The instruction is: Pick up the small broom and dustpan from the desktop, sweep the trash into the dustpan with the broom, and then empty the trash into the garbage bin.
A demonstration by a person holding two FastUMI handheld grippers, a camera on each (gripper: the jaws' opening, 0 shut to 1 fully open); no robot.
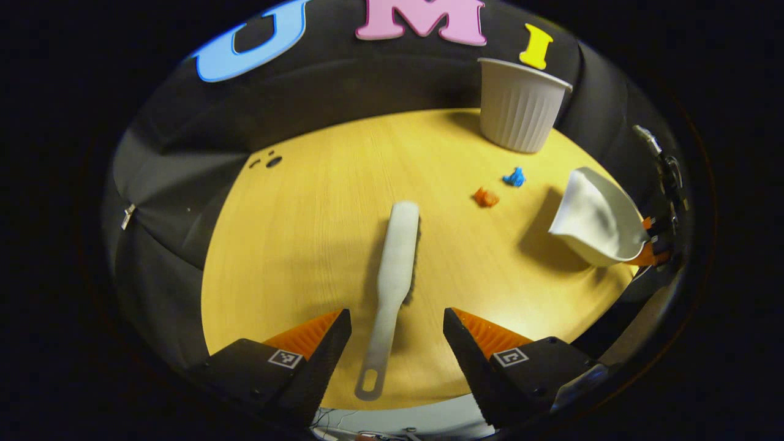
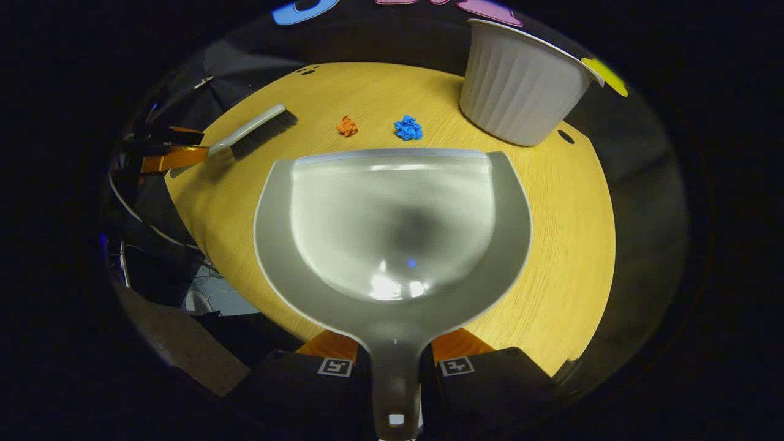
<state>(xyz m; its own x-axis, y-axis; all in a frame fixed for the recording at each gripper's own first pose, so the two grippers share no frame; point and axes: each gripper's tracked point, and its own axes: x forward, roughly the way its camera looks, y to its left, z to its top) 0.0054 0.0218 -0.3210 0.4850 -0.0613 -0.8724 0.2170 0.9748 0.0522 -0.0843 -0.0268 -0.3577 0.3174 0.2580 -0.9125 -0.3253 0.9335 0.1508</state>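
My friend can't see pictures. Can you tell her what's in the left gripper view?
An open hand-held gripper hovers over a small white broom lying on a round wooden table. Farther back are orange and blue scraps, a white ribbed bin, and a white dustpan held at the right.

No readable text or numbers; square coded markers on the tongs (image 1: 397, 343) unreadable.

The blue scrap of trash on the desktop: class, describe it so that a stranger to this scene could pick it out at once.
Start at the white ribbed garbage bin at the far edge of the wooden desktop. On the bare wood between the bin and the dustpan lie two small crumpled scraps. The blue scrap is the one nearer the bin; the orange scrap lies nearer the small broom.
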